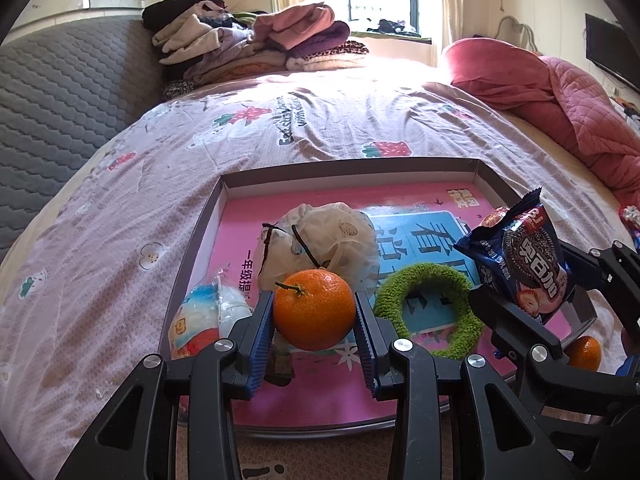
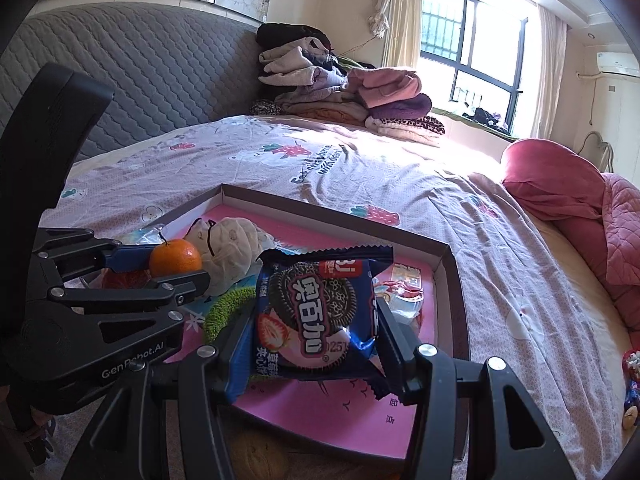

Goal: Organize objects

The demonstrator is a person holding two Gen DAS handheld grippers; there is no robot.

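My left gripper (image 1: 315,316) is shut on an orange tangerine (image 1: 314,310) and holds it over the near part of a shallow pink-bottomed box (image 1: 224,200) on the bed. My right gripper (image 2: 316,336) is shut on a blue cookie packet (image 2: 316,312), held over the box's right side; the packet also shows in the left wrist view (image 1: 524,264). The left gripper with the tangerine (image 2: 175,258) shows at the left of the right wrist view. In the box lie a cream cloth pouch (image 1: 320,240), a green fuzzy ring (image 1: 430,308) and a small plastic-wrapped snack (image 1: 208,320).
A second tangerine (image 1: 584,354) lies on the bed right of the box. A small wrapped item (image 2: 404,300) lies in the box's right part. Folded clothes (image 1: 256,44) are piled at the back, a pink quilt (image 1: 560,96) at the right, a grey headboard (image 1: 60,92) at the left.
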